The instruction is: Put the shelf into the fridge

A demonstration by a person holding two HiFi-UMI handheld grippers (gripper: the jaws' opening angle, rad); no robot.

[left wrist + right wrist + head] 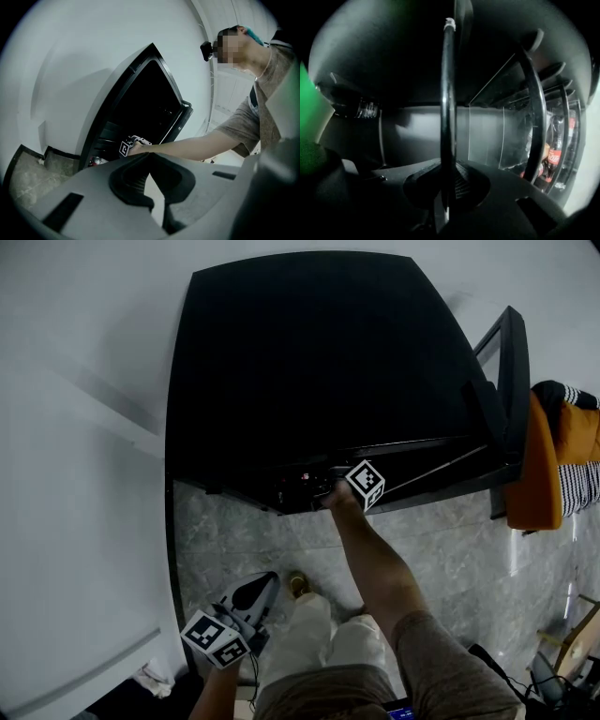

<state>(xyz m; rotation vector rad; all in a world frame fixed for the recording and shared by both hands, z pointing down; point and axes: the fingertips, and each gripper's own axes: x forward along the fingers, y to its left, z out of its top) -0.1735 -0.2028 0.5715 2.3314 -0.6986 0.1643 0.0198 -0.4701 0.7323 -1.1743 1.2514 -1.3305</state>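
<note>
The black fridge [300,362] stands open below me, its door [511,399] swung out to the right. My right gripper [328,491] reaches into the fridge's front opening. In the right gripper view it [446,187] is shut on the shelf [448,93], whose thin black rim runs edge-on between the jaws into the dark interior. My left gripper [262,585] hangs low at the left, away from the fridge, shut with nothing in it. From the left gripper view, that gripper [149,154] faces the fridge [140,108] and the outstretched right arm.
Cola bottles [555,157] stand behind curved rack bars [534,117] at the right inside the fridge, and another bottle [361,110] lies at the left. An orange seat with striped cloth [553,465] is right of the door. A white wall [75,474] runs along the left.
</note>
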